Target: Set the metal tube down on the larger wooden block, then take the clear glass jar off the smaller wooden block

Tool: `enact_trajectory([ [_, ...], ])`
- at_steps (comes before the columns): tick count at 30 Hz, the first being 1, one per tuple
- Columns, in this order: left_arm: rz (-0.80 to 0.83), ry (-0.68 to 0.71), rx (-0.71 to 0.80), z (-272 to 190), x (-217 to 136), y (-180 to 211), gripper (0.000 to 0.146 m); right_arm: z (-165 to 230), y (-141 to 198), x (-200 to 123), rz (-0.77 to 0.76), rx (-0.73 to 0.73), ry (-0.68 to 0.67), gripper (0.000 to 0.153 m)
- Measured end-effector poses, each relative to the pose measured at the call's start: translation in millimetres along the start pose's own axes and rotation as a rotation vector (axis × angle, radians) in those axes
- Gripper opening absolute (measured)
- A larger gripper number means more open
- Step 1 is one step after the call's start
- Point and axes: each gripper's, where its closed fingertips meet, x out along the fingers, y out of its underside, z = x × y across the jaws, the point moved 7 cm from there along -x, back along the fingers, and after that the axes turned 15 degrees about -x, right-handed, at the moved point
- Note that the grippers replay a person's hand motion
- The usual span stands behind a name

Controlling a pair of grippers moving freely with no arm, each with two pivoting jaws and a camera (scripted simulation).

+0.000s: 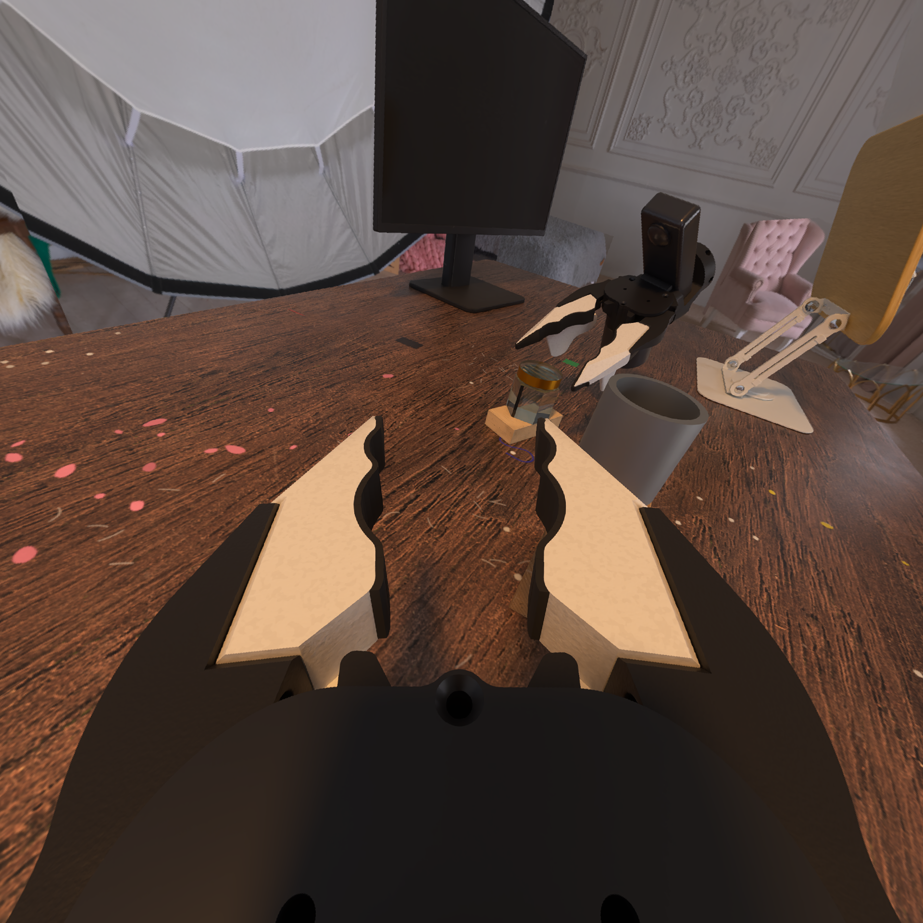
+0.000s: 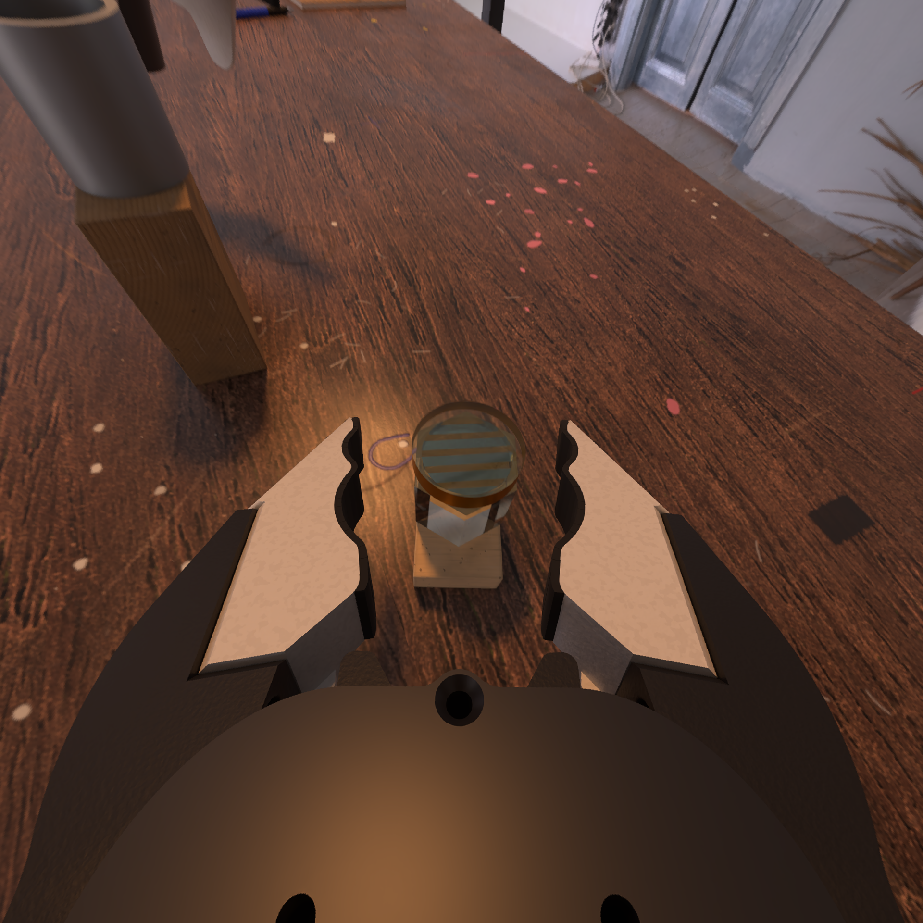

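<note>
The grey metal tube (image 2: 90, 105) stands upright on the larger wooden block (image 2: 175, 284), at the upper left of the right wrist view. In the left wrist view the tube (image 1: 644, 439) rises just behind my right finger, and only a sliver of the block (image 1: 522, 594) shows. The clear glass jar (image 2: 467, 469) with a gold-rimmed lid stands on the smaller wooden block (image 2: 457, 562). My right gripper (image 2: 457, 429) is open above it, one finger on each side, apart from it. My left gripper (image 1: 459, 429) is open and empty. The jar (image 1: 534, 394) and the right gripper (image 1: 547, 364) also show there.
A dark monitor (image 1: 469, 115) stands at the table's far edge. A cream lamp base (image 1: 754, 389) with a jointed arm sits at the right. Pink paint spots (image 1: 65, 469) and pale specks mark the brown wooden table (image 2: 649, 349). A black square (image 2: 841, 519) lies near my right finger.
</note>
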Motion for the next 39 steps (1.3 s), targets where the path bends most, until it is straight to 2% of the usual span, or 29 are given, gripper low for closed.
enact_trajectory([
  [6,0.0,0.0,0.001,0,0,0,0.061,-1,10,5,0.053,-0.001,0.002,0.083],
  [14,0.004,-0.001,0.002,0,1,0,0.061,3,21,16,0.136,-0.008,-0.025,0.08],
  [15,0.003,-0.002,0.003,0,1,0,0.061,3,21,16,0.138,-0.01,-0.033,0.076],
  [17,-0.001,-0.002,0.005,0,1,0,0.061,3,21,16,0.136,-0.017,-0.036,0.055],
  [19,-0.009,-0.002,0.005,-1,0,-1,0.061,3,19,14,0.125,-0.014,-0.032,0.052],
  [26,-0.064,0.003,0.019,-4,-6,-8,0.06,1,-7,0,-0.06,0.014,-0.024,0.052],
  [34,-0.039,0.016,0.109,-21,-4,-10,0.06,16,-76,-18,-0.496,-0.013,0.028,0.052],
  [39,-0.033,0.031,0.14,-28,-2,-11,0.061,30,-114,-1,-0.557,-0.077,0.056,0.052],
])
